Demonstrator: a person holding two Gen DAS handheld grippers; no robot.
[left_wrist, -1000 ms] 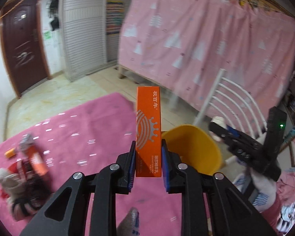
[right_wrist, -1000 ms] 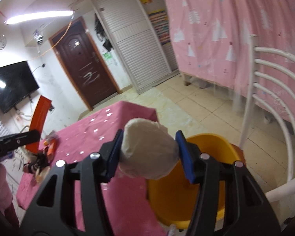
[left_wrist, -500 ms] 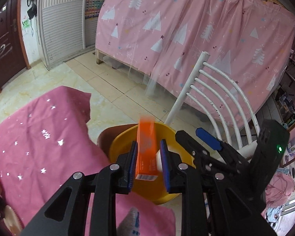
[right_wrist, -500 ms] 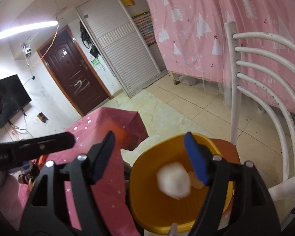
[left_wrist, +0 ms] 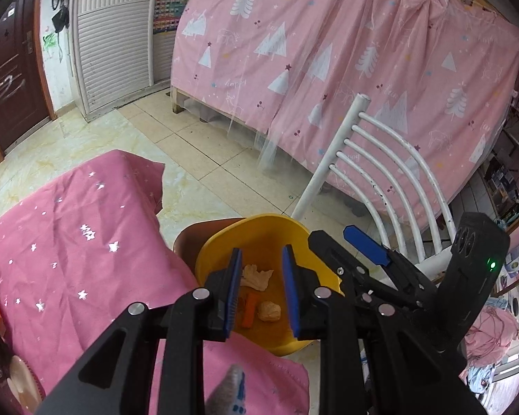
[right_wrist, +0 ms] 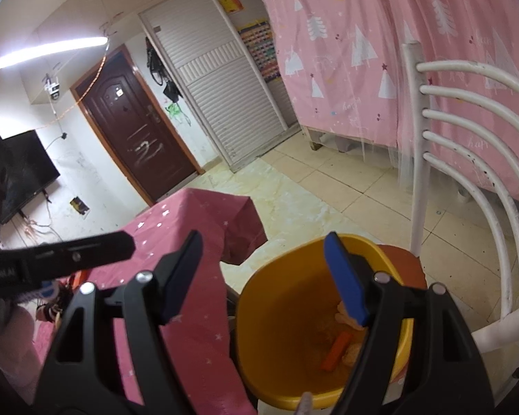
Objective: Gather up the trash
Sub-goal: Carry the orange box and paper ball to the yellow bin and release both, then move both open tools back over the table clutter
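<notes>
Orange box (left_wrist: 249, 309) is small, flat and narrow, lying at the bottom of the yellow bin (left_wrist: 304, 238), long axis running near-to-far. Two crumpled paper wads (left_wrist: 257, 276) sit just beside it. Left gripper (left_wrist: 261, 285) and right gripper (right_wrist: 264, 278) both hang over the bin, jaws spread wide, holding nothing. Pink table (left_wrist: 69, 242) on the left, white chair (left_wrist: 380, 159) far right.

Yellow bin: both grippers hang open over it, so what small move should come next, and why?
Probably draw the left gripper back toward the pink cloth. Its jaws stand open and empty above the yellow bin, where the orange box and paper wads lie. The right gripper is open and empty too, and clutter remains at the cloth's left edge.
</notes>
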